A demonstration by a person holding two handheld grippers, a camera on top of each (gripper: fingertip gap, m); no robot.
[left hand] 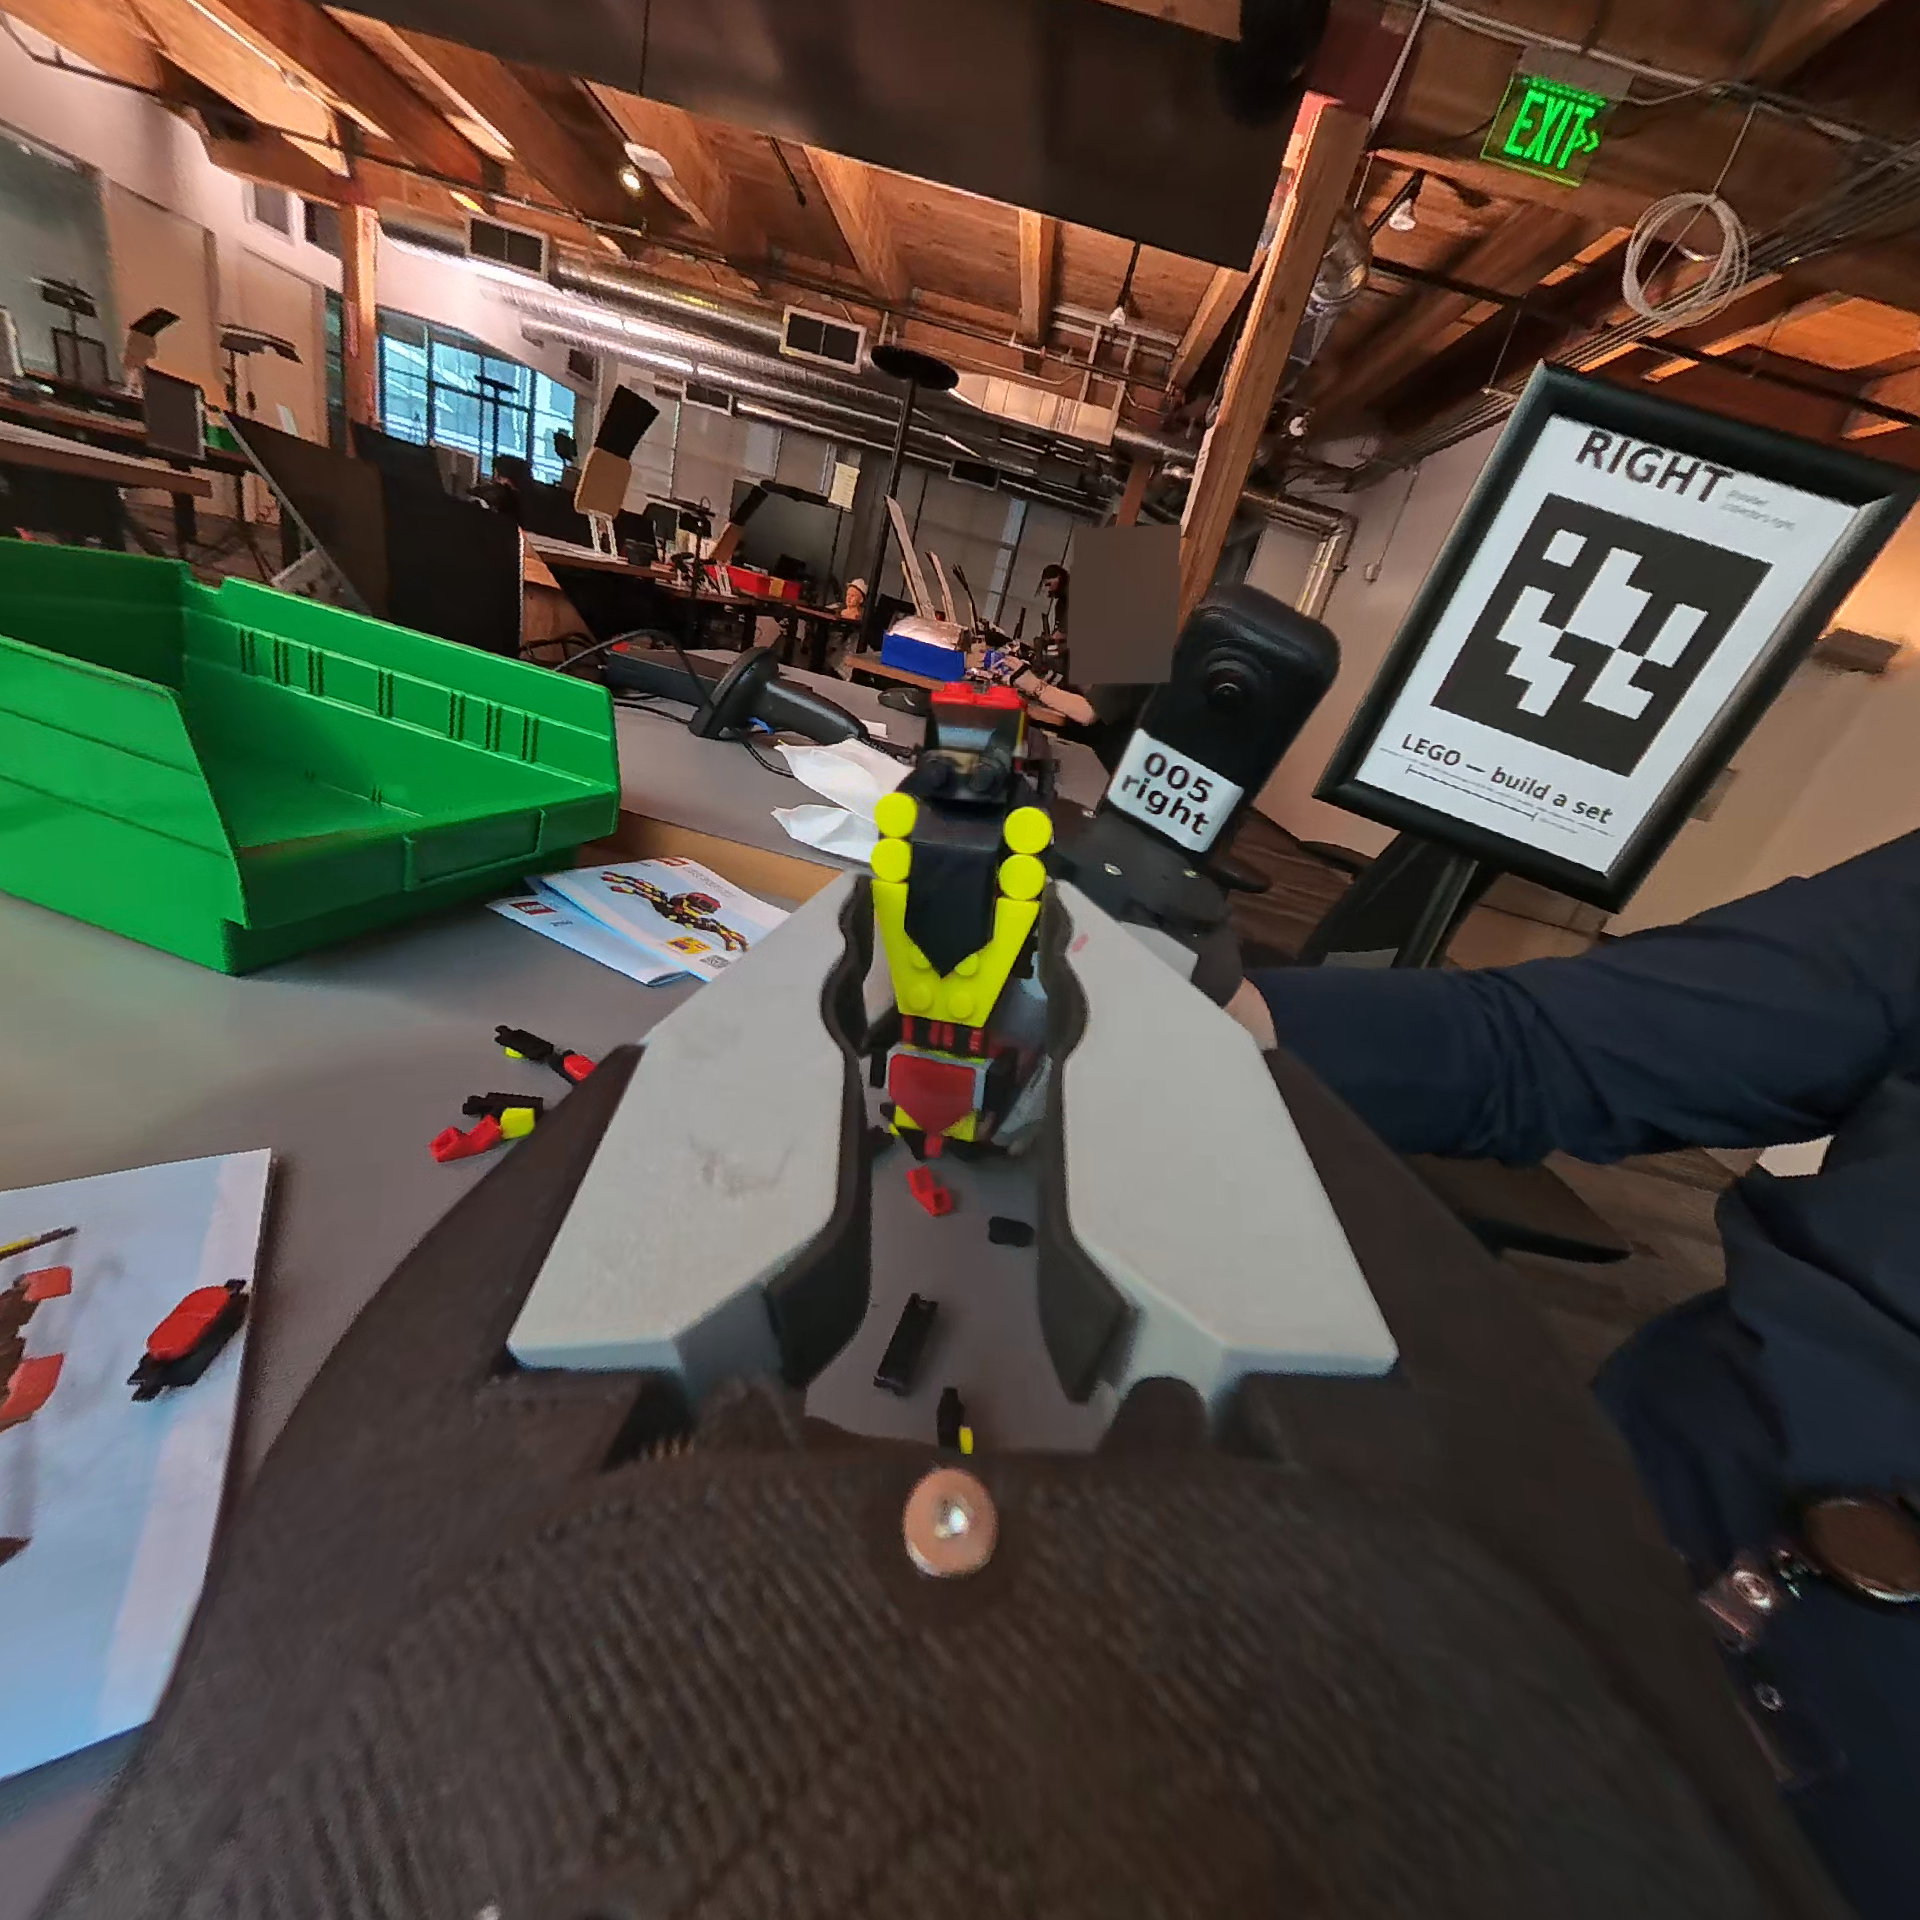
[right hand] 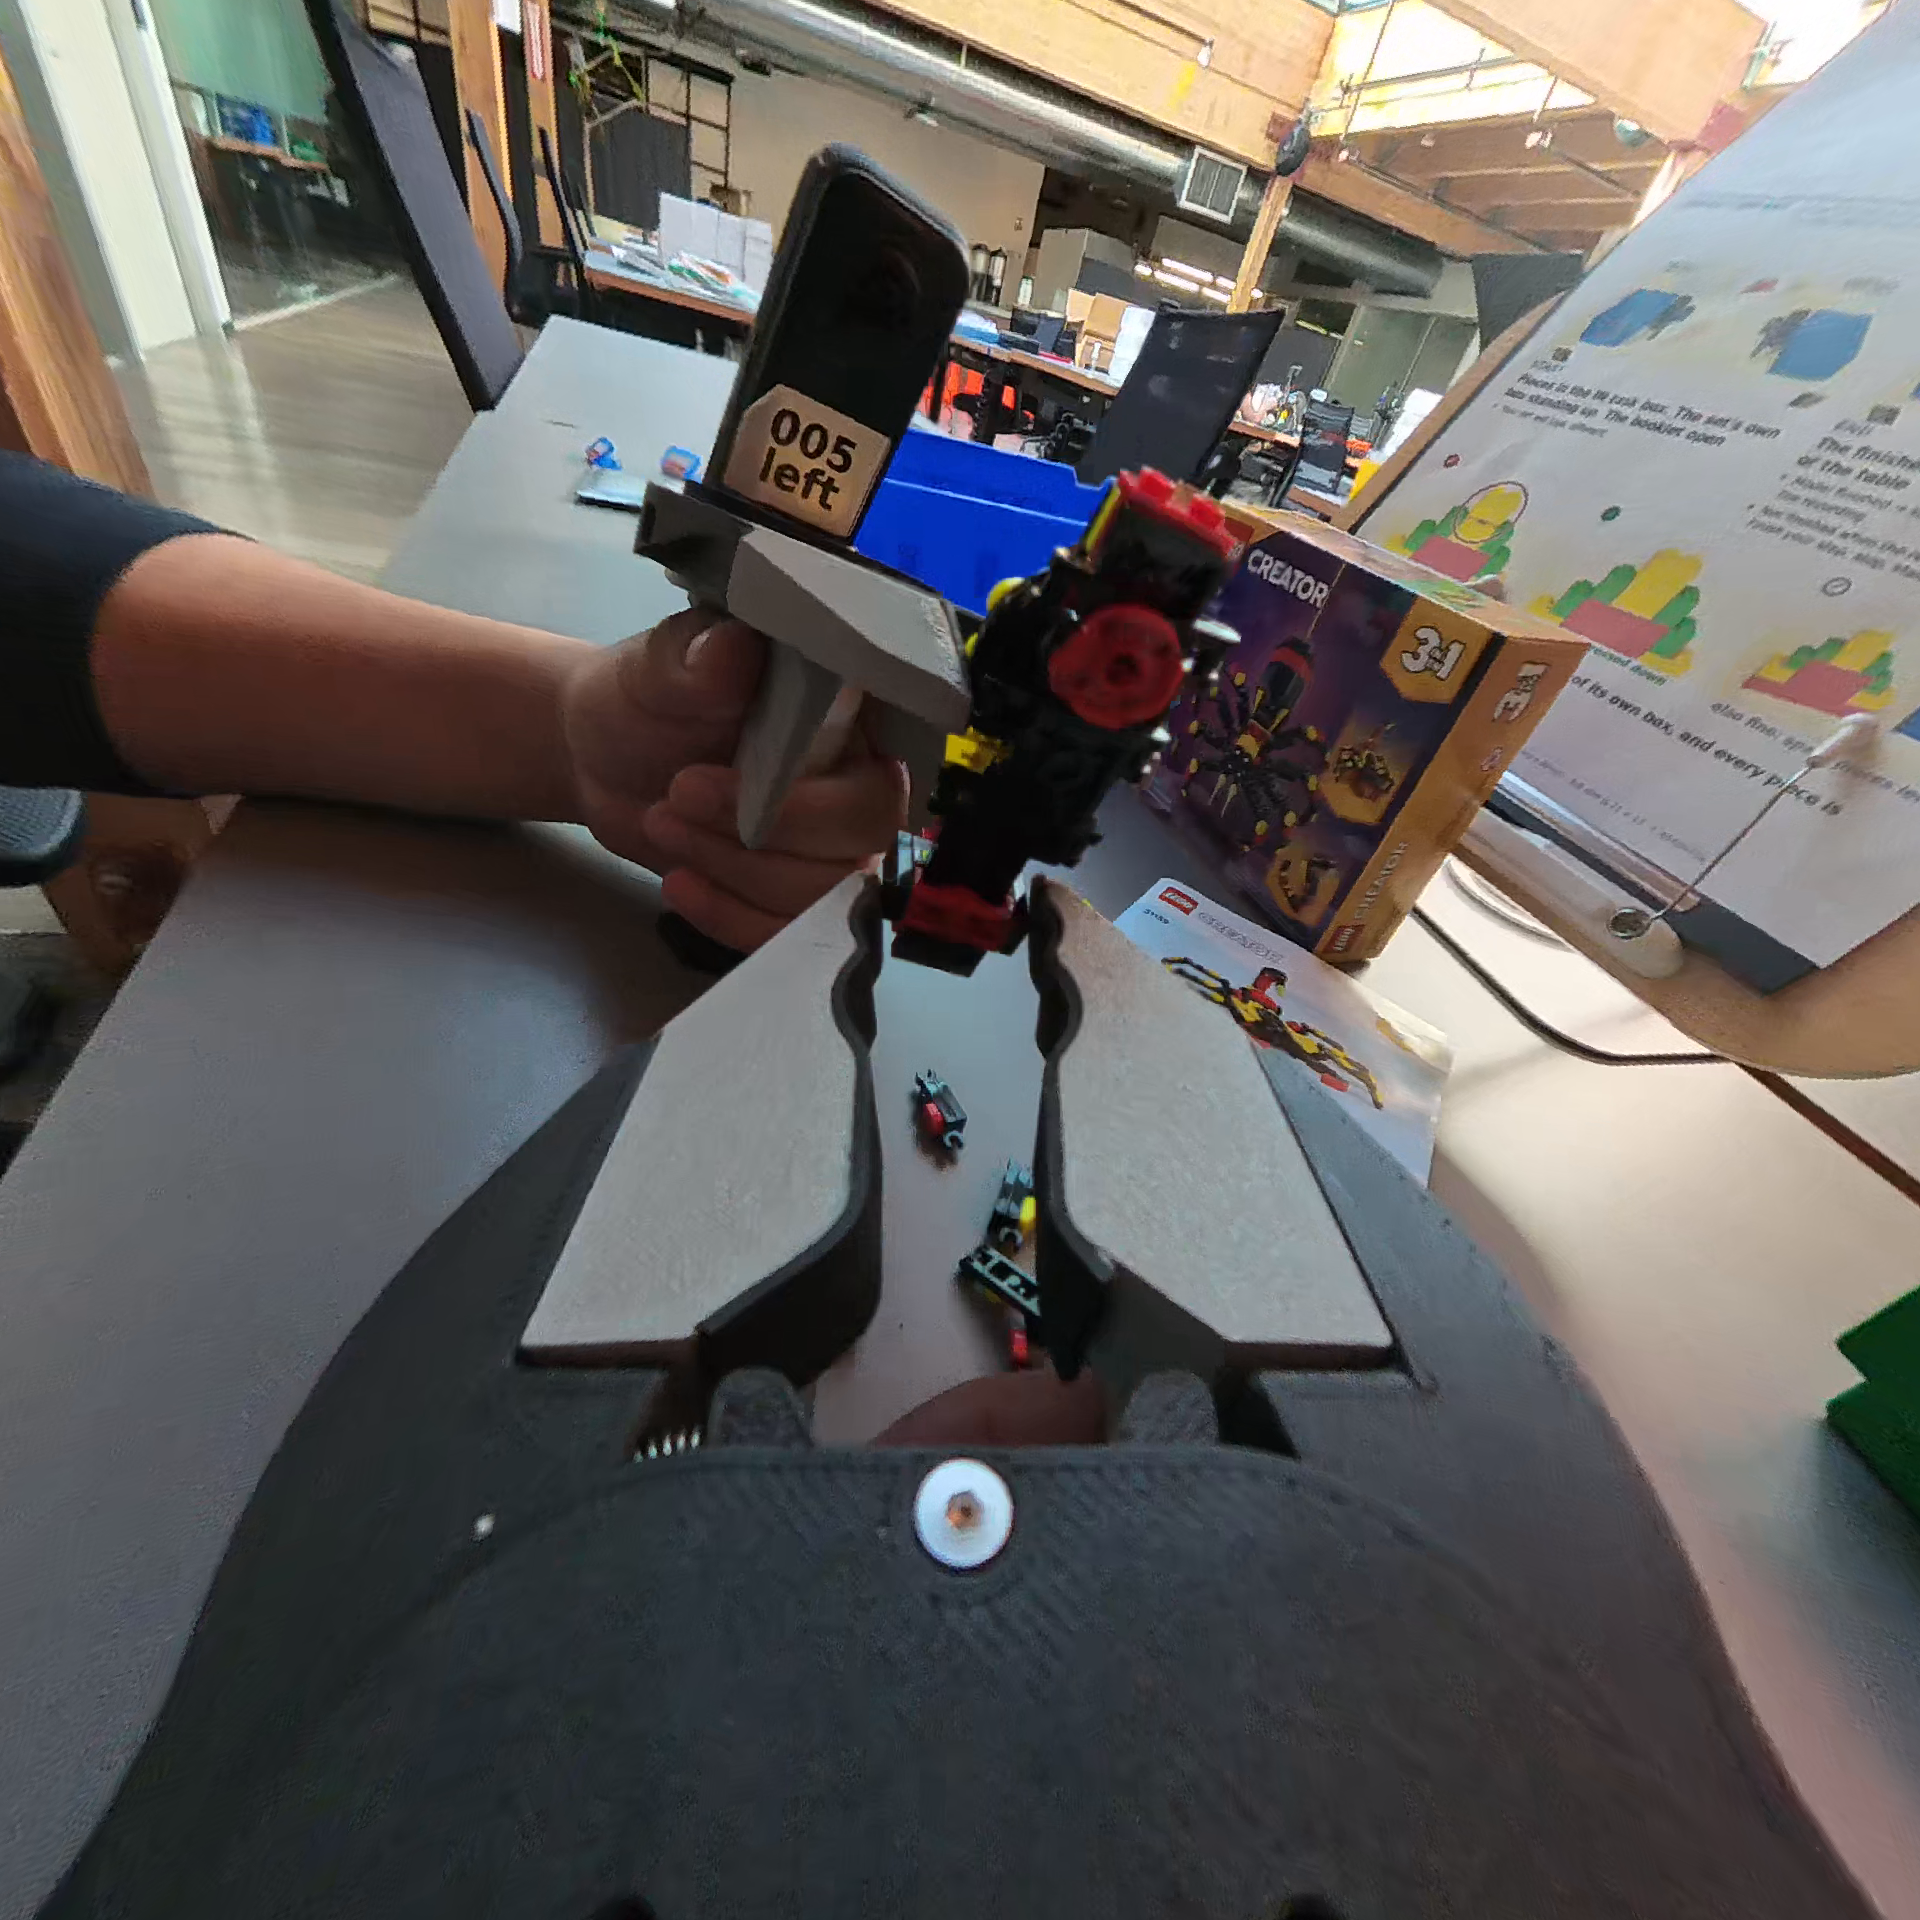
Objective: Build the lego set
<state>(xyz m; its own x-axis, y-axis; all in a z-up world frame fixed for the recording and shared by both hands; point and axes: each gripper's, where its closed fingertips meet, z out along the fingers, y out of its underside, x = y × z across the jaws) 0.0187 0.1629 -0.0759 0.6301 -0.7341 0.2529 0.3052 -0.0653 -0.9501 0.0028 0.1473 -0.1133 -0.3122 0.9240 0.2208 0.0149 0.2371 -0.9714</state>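
Both tongs clamp 1 brick model [left hand: 951, 935], black, yellow and red, held up above the counter [left hand: 260, 1049]. Left tongs [left hand: 954, 987] pinch its yellow-and-red part, right tongs [right hand: 951, 920] pinch its red end. Loose bricks [left hand: 499, 1122] lie on counter below, booklet [left hand: 649, 914] and green bin [left hand: 291, 727] toward far left edge

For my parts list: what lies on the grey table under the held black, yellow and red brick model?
Loose small pieces lie there: a red piece and black pieces. The grey fingers cover the table beside them.
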